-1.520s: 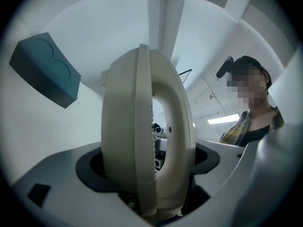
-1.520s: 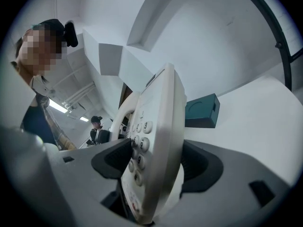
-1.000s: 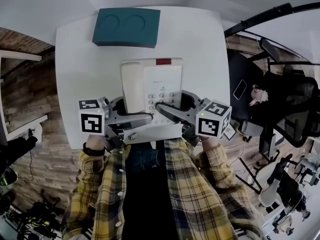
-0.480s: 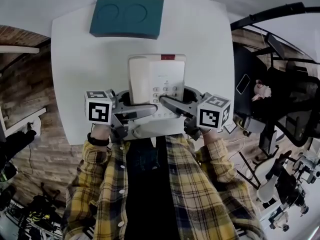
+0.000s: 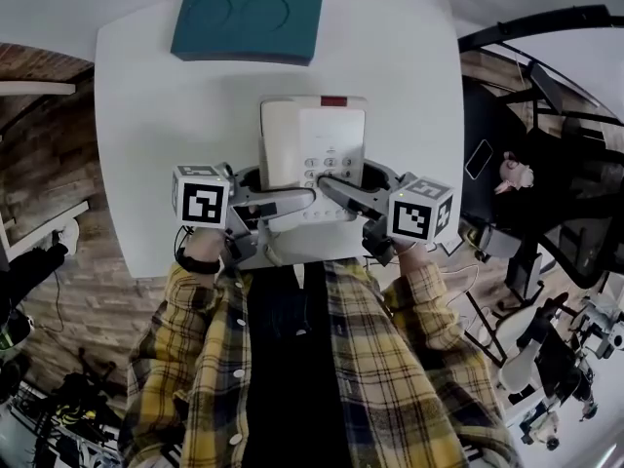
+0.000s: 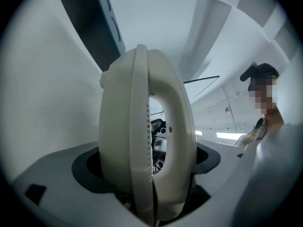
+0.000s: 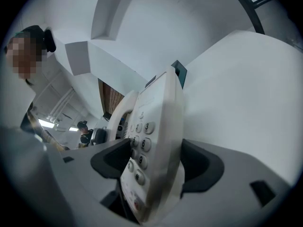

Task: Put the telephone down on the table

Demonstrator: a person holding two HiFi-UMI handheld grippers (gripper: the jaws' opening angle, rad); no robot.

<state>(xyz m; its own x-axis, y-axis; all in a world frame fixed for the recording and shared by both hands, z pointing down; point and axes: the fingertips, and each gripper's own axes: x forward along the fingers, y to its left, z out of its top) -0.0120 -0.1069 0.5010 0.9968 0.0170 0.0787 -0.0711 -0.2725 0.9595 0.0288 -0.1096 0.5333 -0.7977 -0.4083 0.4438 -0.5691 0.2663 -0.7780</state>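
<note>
A cream desk telephone (image 5: pixel 312 149) with its handset on the left and keypad on the right is held over the white table (image 5: pixel 146 144). My left gripper (image 5: pixel 278 193) is shut on the handset side of the telephone (image 6: pixel 142 141), one jaw on each face. My right gripper (image 5: pixel 343 185) is shut on the keypad side of the telephone (image 7: pixel 154 136), which fills the gap between its jaws. Both grip its near end. Whether the telephone's base touches the table I cannot tell.
A teal foam block (image 5: pixel 249 18) with two round recesses lies at the table's far edge, beyond the telephone. The table's near edge (image 5: pixel 292 261) is against the person's plaid shirt. A brick wall (image 5: pixel 44 183) stands on the left, office chairs (image 5: pixel 546 213) on the right.
Both grippers have carried the telephone away from the person, farther in over the table and closer to the teal block. The grips have not changed.
</note>
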